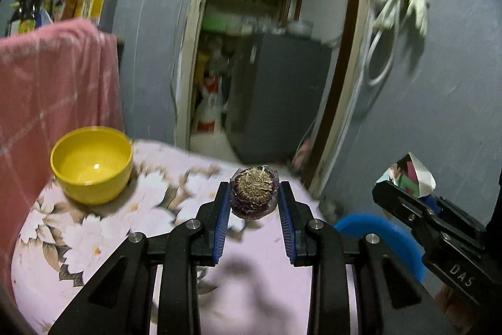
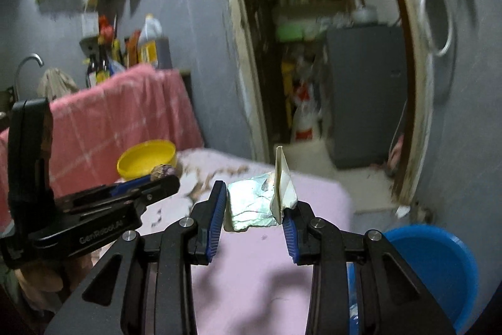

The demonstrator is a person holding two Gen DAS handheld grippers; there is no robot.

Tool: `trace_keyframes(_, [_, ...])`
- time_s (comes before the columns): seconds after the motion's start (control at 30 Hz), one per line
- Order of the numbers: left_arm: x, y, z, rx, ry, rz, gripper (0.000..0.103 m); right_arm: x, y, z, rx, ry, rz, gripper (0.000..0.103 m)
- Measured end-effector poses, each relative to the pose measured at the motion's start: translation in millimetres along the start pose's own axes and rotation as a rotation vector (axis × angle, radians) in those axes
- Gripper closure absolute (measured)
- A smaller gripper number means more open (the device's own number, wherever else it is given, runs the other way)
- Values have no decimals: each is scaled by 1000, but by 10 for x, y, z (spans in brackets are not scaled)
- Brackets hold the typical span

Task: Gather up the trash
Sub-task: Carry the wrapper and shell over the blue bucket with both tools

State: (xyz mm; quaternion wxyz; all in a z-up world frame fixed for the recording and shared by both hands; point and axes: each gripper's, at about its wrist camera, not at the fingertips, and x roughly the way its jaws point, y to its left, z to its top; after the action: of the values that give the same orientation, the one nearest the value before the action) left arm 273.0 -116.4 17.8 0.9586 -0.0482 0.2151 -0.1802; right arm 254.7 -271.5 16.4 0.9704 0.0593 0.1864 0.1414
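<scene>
Left wrist view: our left tool (image 1: pixel 254 193) is pinching a round wad (image 1: pixel 254 192) of dried, purplish trash, pads pressed on both its sides, wad clear of the desk (image 1: pixel 266 256). Yellow bowl (image 1: pixel 91 164) sits at 9 o'clock of the wad, looks empty, likely not the trash target. Blue bin (image 1: pixel 381 229) peeks out at 4 o'clock, off the desk edge, mostly hidden behind our tool arms. Right tool (image 1: pixel 398 187) enters at 3 o'clock holding a folded wrapper (image 1: pixel 411 178); only here do we see its printed side.

Right wrist view: right tool (image 2: pixel 255 204) pinches the wrapper (image 2: pixel 254 204) across its width, silver inner face toward the camera, one white flap standing up. Bin (image 2: pixel 436 266) at 4 o'clock shows much more of its rim and wall here. Left tool (image 2: pixel 161 178) at 9 o'clock, wad (image 2: pixel 161 172) just visible at its tips in front of the bowl (image 2: pixel 146 160).

We judge both pieces are held above the desk so they can go over to the bin, the only open container off the desk.
</scene>
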Motion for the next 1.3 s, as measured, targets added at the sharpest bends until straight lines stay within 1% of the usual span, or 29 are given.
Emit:
trace_keyframes(0.1, [-111, -164, 66, -4, -63, -19, 77, -191, -70, 89, -4, -61, -28, 72])
trace_keyframes(0.2, [-194, -315, 144, -1, -101, -42, 77, -401, -164, 167, -10, -116, -65, 72])
trace_keyframes(0.33, [-281, -543, 168, 21, -158, -69, 77, -624, -294, 219, -5, -167, -105, 72])
trace_keyframes(0.43, [-324, -717, 182, 35, -186, -92, 77, -798, -405, 239, -5, -205, -141, 72])
trace_keyframes(0.57, [-320, -943, 188, 61, -204, -123, 77, -957, -550, 236, -1, -229, -175, 71])
trace_keyframes(0.77, [-203, -1236, 141, 101, -185, -163, 77, -1117, -779, 188, 17, -243, -226, 71])
trace_keyframes(1.0, [-3, -1506, 33, 141, -133, -187, 77, -1173, -1073, 47, 60, -222, -266, 71])
trace_keyframes(1.3, [302, -1669, -122, 168, -30, -199, 76, -1073, -1360, -179, 119, -169, -282, 71])
